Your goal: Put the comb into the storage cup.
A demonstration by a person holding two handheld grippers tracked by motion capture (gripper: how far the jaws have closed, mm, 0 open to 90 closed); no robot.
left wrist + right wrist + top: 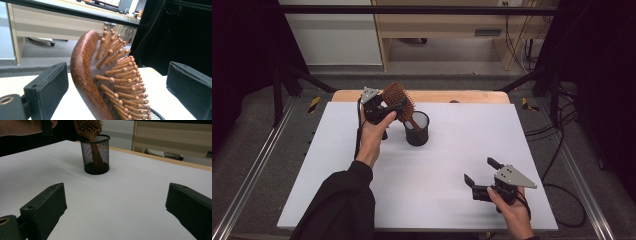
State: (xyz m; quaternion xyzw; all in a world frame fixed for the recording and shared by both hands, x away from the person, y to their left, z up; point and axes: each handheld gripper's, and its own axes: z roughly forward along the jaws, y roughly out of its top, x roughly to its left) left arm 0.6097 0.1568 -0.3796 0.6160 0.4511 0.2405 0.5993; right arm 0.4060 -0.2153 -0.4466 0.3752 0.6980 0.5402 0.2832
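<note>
Closest to the cam, bottom of the high view: the person's right hand (512, 210) w/ the right gripper (480, 176) low over the white table top (437, 170). Its jaws are spread wide, nothing between them. In the right gripper view it's just bare white surface between the two black jaws, and the black mesh cup (96, 155) sits well ahead of them, a bit left of center.

Left side: left hand (374, 132) holds the left gripper (396, 109) up off the table, far side. The wooden hairbrush (398, 101) head sits between its jaws. In the left gripper view the jaws stand apart on both sides of the brush head (105, 80) w/ visible gaps, so released, not clamping it. Wood back faces the left jaw, bristle pins point toward the right jaw.

The brush handle goes down into the mesh cup (417, 128), which is just beside and below the left gripper. The right gripper view shows the handle leaning inside the cup w/ its end at the bottom, head sticking out over the rim. Brush is tilted, not upright.

Grippers are well apart from each other.
</note>
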